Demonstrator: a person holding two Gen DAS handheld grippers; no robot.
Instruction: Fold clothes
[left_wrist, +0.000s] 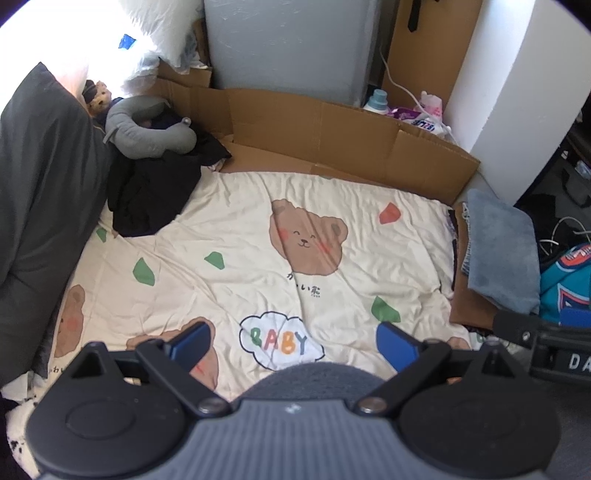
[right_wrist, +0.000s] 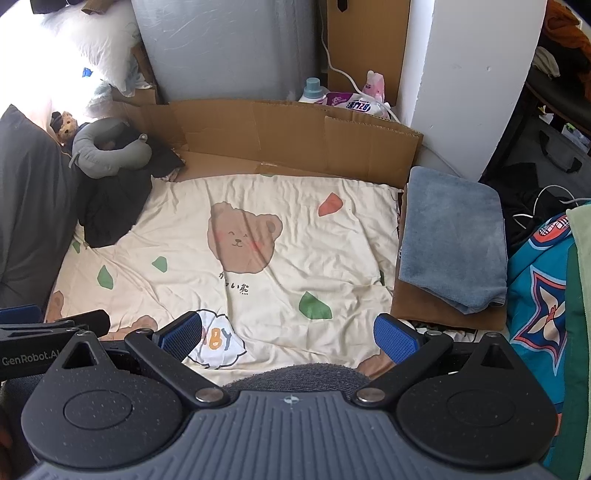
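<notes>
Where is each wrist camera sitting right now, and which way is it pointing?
Left wrist: on the left gripper, aimed forward and down over the bear-print sheet toward the cardboard; its open blue pads frame the view, and the right gripper's body shows at the right edge.
Right wrist: on the right gripper, same heading, further right, over the folded blue towel; pads open, left gripper at the left edge.
Shared: sheet, towel, cardboard, grey neck pillow, dark clothes pile.

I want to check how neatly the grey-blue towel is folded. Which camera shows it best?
The right wrist view: the folded grey-blue towel shows whole, lying on brown cardboard beside the bear-print sheet. The left wrist view catches it squeezed at the right edge, distorted, its near corner behind the other gripper.
</notes>
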